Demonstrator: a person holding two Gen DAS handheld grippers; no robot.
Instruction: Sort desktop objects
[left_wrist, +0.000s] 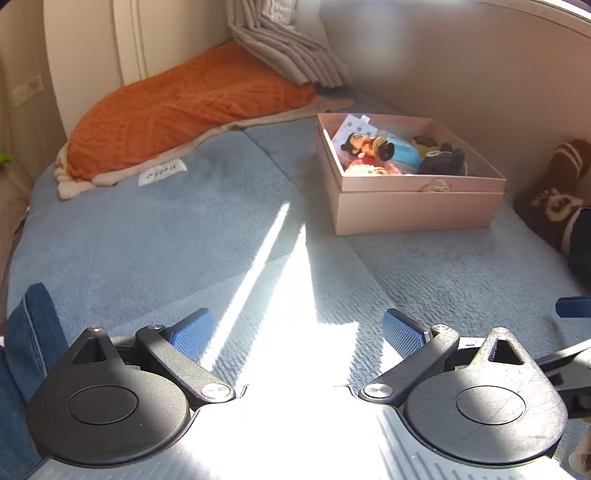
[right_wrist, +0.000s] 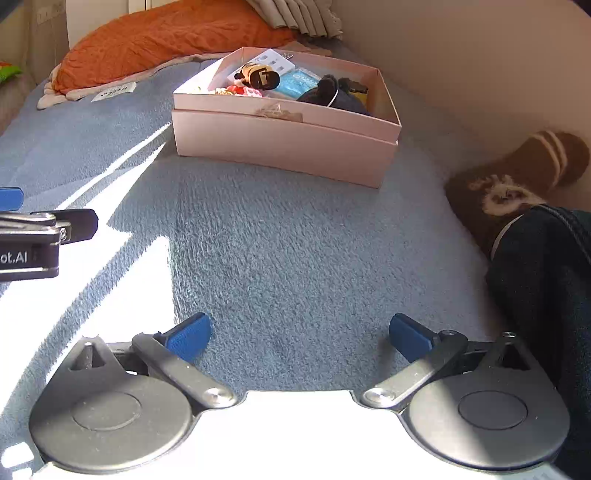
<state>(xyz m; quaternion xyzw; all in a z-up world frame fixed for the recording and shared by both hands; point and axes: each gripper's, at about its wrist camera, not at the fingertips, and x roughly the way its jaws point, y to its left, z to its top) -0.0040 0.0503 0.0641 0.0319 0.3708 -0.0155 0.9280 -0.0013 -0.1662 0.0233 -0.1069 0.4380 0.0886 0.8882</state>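
Pink box (left_wrist: 417, 206), open-topped and seated on its own lid, rests on the blue blanket (left_wrist: 166, 236) ahead and to the right of the left gripper (left_wrist: 297, 334). From the left wrist its long side runs roughly left to right, with one corner turned toward the camera. Inside lie a cartoon figure (left_wrist: 364, 144), a light-blue packet (left_wrist: 406, 149), a dark plush piece (left_wrist: 443, 160) and a white card (left_wrist: 351, 127). The left gripper's jaws stand wide apart with nothing between them, over a bright patch of sunlight. An orange knitted cushion (left_wrist: 177, 107) lies beyond, against folded grey fabric (left_wrist: 288, 51). A brown striped sock (left_wrist: 554, 181) shows at the right edge.

From the right wrist, the pink box (right_wrist: 284, 147) sits straight ahead, its long front wall slanting down to the right, well apart from the right gripper (right_wrist: 301, 334). These jaws are also spread wide and empty above the blue blanket (right_wrist: 295, 258). The left gripper (right_wrist: 44, 229) enters from the left edge. The brown striped sock (right_wrist: 524, 177) lies right of the box, beside a dark trouser leg (right_wrist: 543, 280).
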